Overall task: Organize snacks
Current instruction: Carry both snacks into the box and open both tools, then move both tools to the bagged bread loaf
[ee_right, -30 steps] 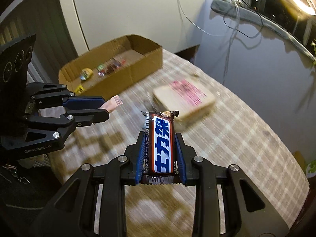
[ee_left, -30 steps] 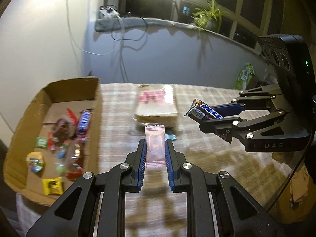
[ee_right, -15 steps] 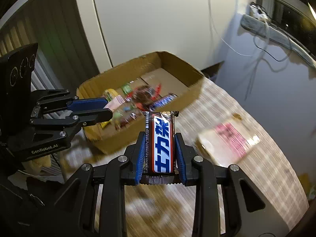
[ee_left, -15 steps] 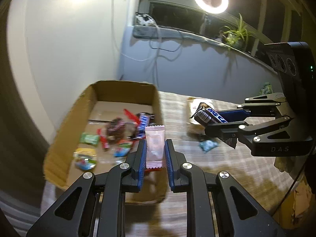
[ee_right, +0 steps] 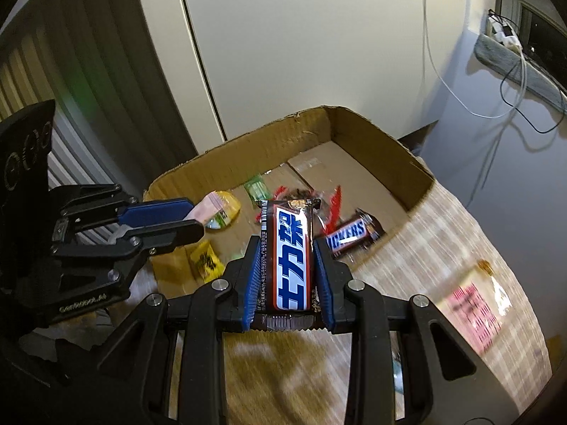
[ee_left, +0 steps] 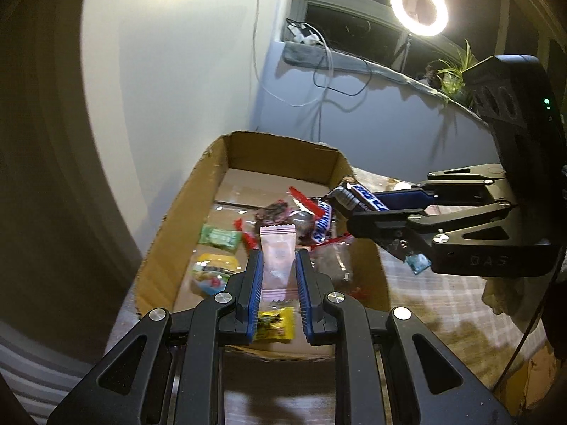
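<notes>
— What does the left wrist view give you that the right one doesn't?

— The left gripper [ee_left: 279, 265] head-on: its blue pads clenched on a pink sachet [ee_left: 278, 253], held over the near end of the cardboard box [ee_left: 226, 163]. Under it lie a yellow candy [ee_left: 276, 324], a green packet [ee_left: 218, 238] and a clear bag [ee_left: 331, 258]. Only this view has the ring light [ee_left: 418, 8] and the potted plant [ee_left: 452, 74].

— And the right wrist view?

— The right gripper [ee_right: 287, 258] grasping a brown bar [ee_right: 287, 255] with blue characters on a white band, upright between its pads, above the box's near wall. A second bar, a Snickers [ee_right: 351, 235], rests inside the box against the wall nearest the table's middle. On the checked tablecloth [ee_right: 407, 265], well apart from the box, sits a pale pack with pink print [ee_right: 473, 310] — the other camera misses it.

— Anything hard to read?

— From the right side the sachet shows only as a pink corner behind the left gripper's pads. From the left, the held bar is seen end-on, its lettering cut off. A small teal wrapper [ee_left: 418, 263] peeks below the right gripper; whether it touches the cloth I cannot tell. The pink-printed pack is blurred.
</notes>
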Tool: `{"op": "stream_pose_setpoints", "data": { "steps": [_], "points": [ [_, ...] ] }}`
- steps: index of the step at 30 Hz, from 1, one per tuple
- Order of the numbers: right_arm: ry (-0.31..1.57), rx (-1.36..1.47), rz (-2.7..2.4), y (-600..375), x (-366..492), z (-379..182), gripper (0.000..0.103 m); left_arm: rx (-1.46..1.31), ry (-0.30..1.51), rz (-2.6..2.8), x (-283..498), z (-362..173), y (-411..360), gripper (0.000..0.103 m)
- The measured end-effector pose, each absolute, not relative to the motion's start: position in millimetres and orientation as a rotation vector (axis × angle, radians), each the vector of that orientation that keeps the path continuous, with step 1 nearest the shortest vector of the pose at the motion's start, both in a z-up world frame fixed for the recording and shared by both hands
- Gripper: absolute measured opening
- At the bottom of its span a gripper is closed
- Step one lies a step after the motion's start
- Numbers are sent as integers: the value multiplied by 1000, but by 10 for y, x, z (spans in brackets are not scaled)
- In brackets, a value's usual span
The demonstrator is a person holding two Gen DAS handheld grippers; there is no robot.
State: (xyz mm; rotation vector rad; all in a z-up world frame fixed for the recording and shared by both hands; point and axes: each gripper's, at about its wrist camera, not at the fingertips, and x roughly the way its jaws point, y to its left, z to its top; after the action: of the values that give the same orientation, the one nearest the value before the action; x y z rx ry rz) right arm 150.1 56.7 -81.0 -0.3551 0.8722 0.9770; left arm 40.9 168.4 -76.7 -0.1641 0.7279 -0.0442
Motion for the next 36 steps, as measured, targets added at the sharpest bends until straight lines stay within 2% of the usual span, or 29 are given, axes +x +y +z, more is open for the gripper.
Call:
{"op": "stream_pose_setpoints", "data": {
  "steps": [19, 20, 23, 25, 29, 33, 36],
  "points": [
    [874, -349, 974, 782, 1604, -868, 31, -182, 725, -16, 411, -787, 1811, 20],
    [870, -346, 970, 776, 1608, -855, 40, -183, 725, -17, 411, -787, 1811, 21],
    [845, -337, 949, 751, 1603, -795, 65, -183, 724, -14, 410, -783, 1811, 38],
    [840, -328, 944, 724, 1603, -757, 69, -184, 720, -9, 410, -778, 1814, 41],
    [822, -320, 909, 667, 1613, -698, 85, -185, 718, -6, 414, -770, 1809, 47],
    [824, -302, 893, 575, 1647, -660, 89, -185, 715, -9, 409, -754, 1783, 57],
    [830, -288, 875, 483, 1682, -653, 90, -184, 714, -16, 418, -734, 1749, 58]
  ]
}}
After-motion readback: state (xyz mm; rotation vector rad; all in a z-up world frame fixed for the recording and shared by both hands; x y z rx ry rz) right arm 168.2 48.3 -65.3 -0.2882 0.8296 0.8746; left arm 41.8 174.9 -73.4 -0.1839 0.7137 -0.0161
